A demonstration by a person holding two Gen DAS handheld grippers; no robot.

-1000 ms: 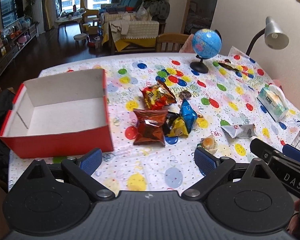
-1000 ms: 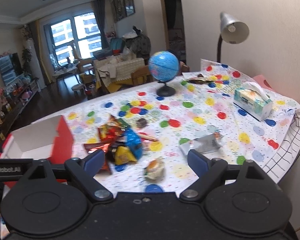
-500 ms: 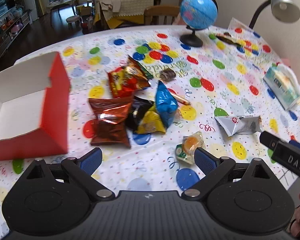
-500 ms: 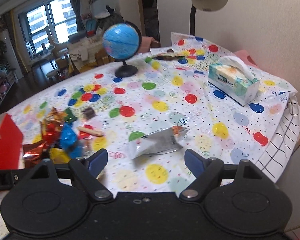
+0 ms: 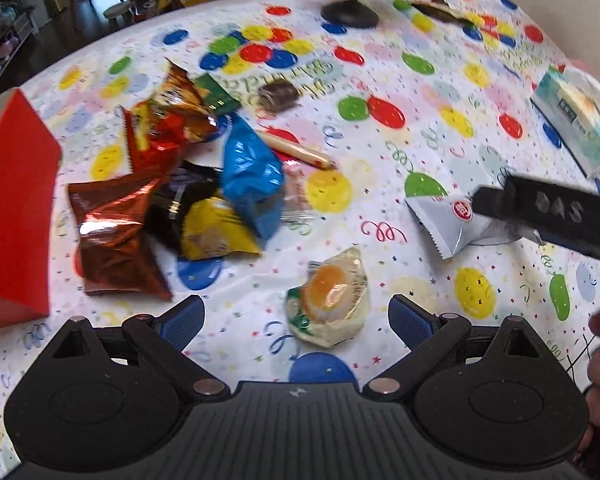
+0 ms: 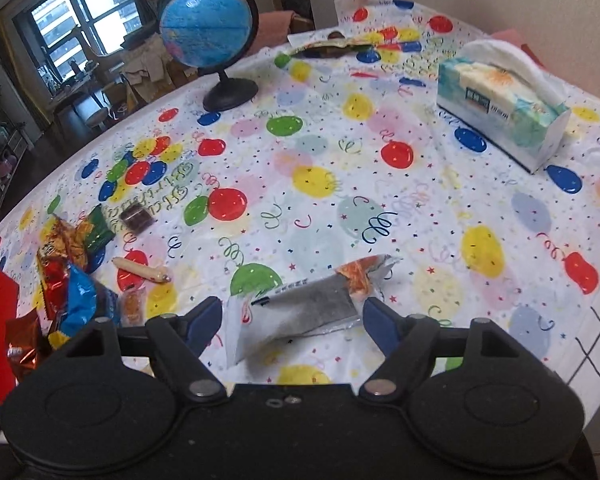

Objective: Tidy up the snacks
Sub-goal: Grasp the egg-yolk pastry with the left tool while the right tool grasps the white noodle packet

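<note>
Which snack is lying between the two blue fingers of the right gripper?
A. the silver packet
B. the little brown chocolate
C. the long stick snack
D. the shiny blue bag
A: in the right wrist view the silver packet lies on the balloon tablecloth in the gap of the right gripper, whose jaws have just been closing but do not yet touch it.

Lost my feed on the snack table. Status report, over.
Left gripper open above clear-wrapped orange snack. Right gripper open, jaws just been closing, silver packet between them, ungripped. Red box left of pile. Nothing in the way.
</note>
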